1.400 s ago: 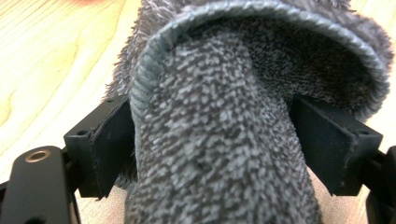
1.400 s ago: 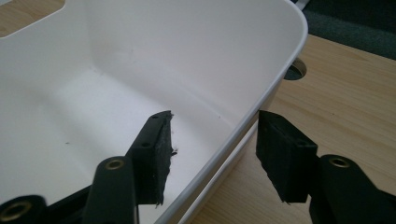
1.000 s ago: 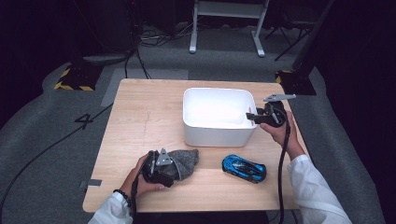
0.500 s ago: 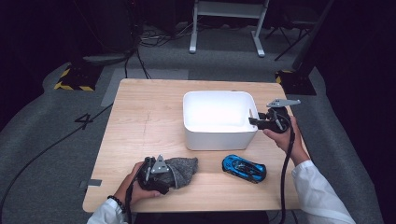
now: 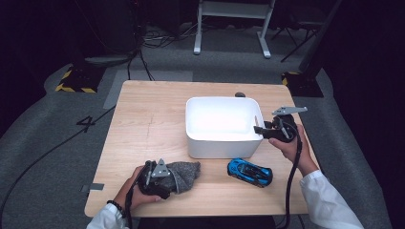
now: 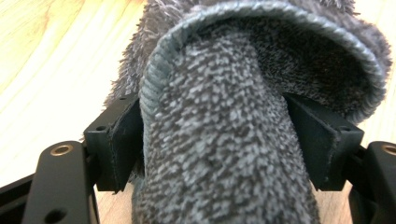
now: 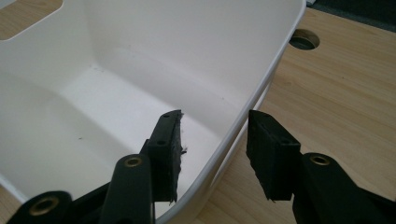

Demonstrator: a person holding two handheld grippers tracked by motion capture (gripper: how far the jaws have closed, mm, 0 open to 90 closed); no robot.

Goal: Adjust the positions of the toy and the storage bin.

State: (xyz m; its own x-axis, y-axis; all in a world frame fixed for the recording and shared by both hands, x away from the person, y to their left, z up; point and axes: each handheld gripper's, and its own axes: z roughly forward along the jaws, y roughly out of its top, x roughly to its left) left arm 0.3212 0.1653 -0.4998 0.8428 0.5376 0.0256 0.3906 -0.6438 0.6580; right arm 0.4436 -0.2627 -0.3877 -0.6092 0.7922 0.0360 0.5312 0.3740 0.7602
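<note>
I hold a grey fuzzy sock (image 5: pixel 187 171) in the left gripper (image 5: pixel 169 179), at the near left of the wooden table (image 5: pixel 153 119). In the left gripper view the sock is a thick knit tube with a ribbed cuff folded back over it, speckled light and dark grey. It fills the space between both black pads, which press on its sides. Those jaws have just been closing on it.

The right gripper (image 5: pixel 258 129) is closed on the right wall of the white bin (image 5: pixel 219 145), one jaw inside and one outside.

Compared with a second ago, the bin sits slightly nearer to me, and my right hand has come along with it. The sock and the left hand lie about where they were.

A blue toy car (image 5: pixel 249 172) lies just in front of the bin, near its right corner, well apart from the sock. Bare wood runs left of the bin to the table's left edge. The sock is close to the near edge.
</note>
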